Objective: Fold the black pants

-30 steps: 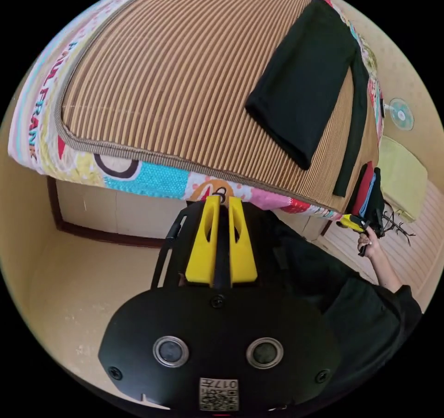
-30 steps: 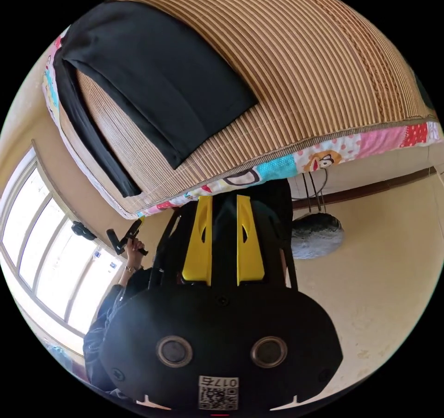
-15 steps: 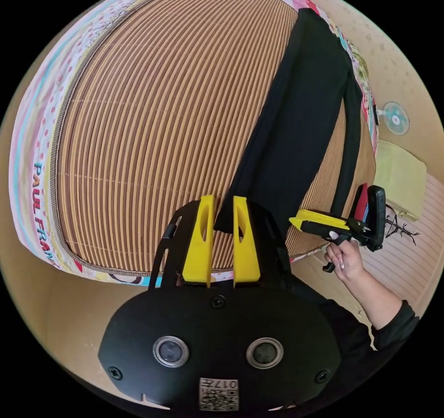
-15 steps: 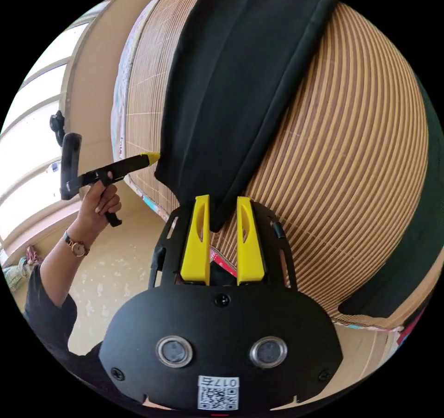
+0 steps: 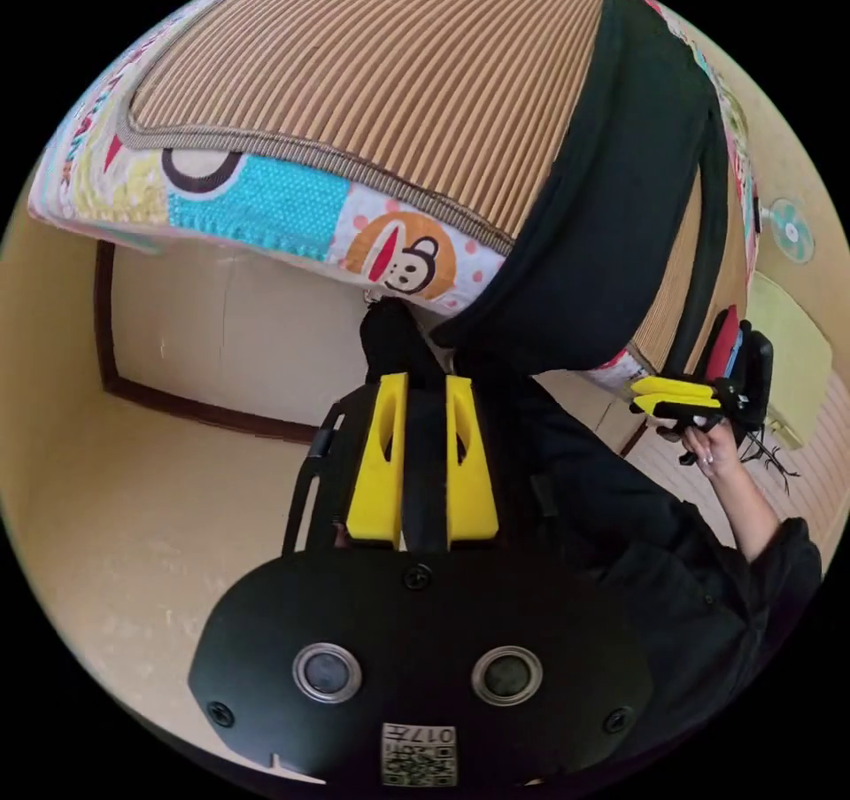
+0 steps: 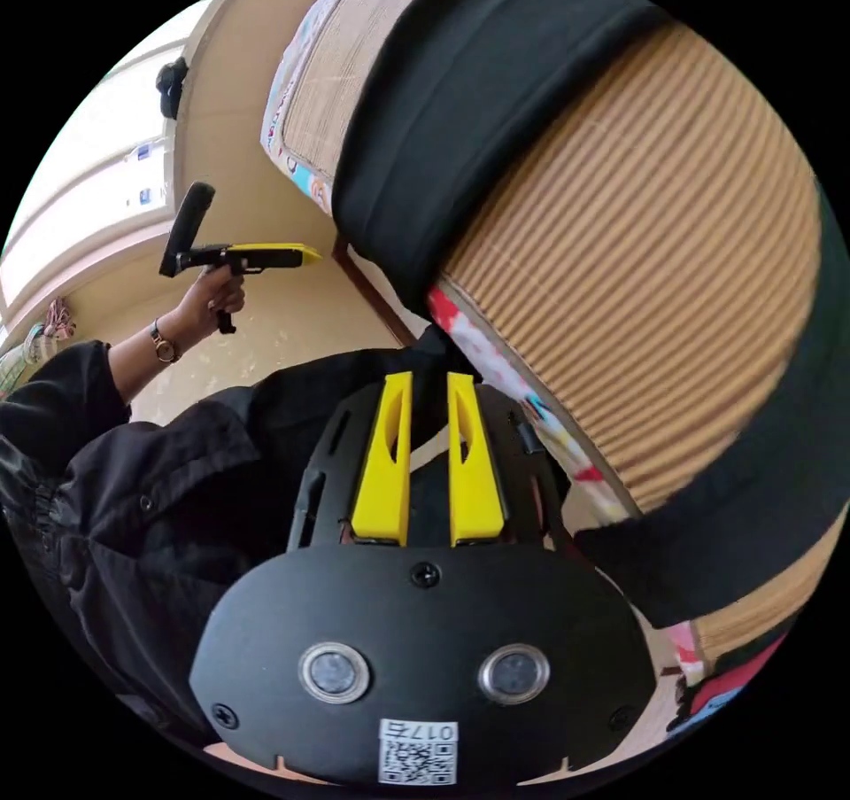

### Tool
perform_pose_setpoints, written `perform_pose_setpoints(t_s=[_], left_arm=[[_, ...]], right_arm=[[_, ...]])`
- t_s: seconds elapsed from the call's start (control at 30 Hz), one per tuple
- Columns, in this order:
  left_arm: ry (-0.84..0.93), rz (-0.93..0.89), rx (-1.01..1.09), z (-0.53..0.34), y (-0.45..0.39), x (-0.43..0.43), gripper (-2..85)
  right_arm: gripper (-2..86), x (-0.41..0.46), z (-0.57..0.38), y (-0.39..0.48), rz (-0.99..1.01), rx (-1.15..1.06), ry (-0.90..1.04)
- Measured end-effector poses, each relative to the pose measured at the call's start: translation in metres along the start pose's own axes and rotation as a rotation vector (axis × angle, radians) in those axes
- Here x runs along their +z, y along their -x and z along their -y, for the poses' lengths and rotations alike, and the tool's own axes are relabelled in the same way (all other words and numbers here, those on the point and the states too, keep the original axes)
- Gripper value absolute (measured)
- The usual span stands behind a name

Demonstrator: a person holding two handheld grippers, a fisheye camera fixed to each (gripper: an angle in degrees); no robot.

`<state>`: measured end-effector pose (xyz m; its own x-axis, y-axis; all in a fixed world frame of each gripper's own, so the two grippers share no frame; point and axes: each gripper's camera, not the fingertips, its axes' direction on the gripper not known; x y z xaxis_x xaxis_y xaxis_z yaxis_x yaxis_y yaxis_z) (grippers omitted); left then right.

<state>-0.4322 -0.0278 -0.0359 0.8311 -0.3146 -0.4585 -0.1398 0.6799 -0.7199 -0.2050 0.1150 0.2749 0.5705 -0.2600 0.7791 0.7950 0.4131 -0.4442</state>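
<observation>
The black pants (image 5: 611,198) lie as a long folded strip on the bed's striped bamboo mat (image 5: 372,56), their near end hanging over the patterned quilt edge (image 5: 292,206). A bunched black corner rises from between the jaws of my left gripper (image 5: 427,384), which is shut on it. In the right gripper view the pants (image 6: 460,100) drape over the bed edge, and black cloth peaks between the jaws of my right gripper (image 6: 429,382), which is shut on it. Each gripper also appears in the other's view, held in a hand: right gripper (image 5: 642,395), left gripper (image 6: 305,255).
A second black garment (image 5: 708,242) lies along the far side of the mat. Red and blue folded clothes (image 5: 722,344) sit at the bed's corner. A person in a black jacket (image 6: 133,481) stands at the bed edge. Pale floor (image 5: 133,499), a fan (image 5: 791,229) and a window (image 6: 80,206) surround the bed.
Half a second ago both grippers stood open around the pants' near corners on the mat. They have since pulled back off the bed, and the pants' near end has slid over the edge.
</observation>
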Motion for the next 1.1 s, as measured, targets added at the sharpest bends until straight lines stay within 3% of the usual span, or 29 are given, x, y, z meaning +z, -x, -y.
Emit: perform_pose_setpoints(t_s=[0.1,0.27,0.4,0.5,0.6,0.73,0.87,1.1], left_arm=[[-0.067,-0.064,-0.036,-0.02,-0.014,0.002,7.8],[0.046,0.009,0.14,-0.011,-0.093,0.042,7.3],[0.116,-0.014,0.288,-0.001,-0.153,0.065,6.7],[0.141,-0.037,0.375,0.006,-0.195,0.077,6.3],[0.133,-0.089,0.412,0.011,-0.226,0.084,6.1],[0.155,-0.17,0.432,0.016,-0.256,0.097,6.3],[0.138,-0.195,0.53,0.01,-0.3,0.095,6.7],[0.044,-0.276,0.71,-0.009,-0.388,0.07,12.2]], right_arm=[[8.0,-0.058,-0.071,-0.065,-0.068,0.228,-0.192],[10.1,-0.1,-0.18,-0.165,-0.222,0.609,-0.337],[10.8,-0.061,-0.226,-0.213,0.041,0.644,-0.355],[9.2,-0.048,-0.258,-0.208,0.078,0.683,-0.501],[7.9,-0.018,-0.272,-0.2,0.197,0.606,-0.48],[4.6,0.01,-0.311,-0.202,0.328,0.715,-0.604],[2.6,0.001,-0.331,-0.177,0.432,0.551,-0.708],[1.6,-0.057,-0.305,-0.07,0.58,-0.038,-0.778]])
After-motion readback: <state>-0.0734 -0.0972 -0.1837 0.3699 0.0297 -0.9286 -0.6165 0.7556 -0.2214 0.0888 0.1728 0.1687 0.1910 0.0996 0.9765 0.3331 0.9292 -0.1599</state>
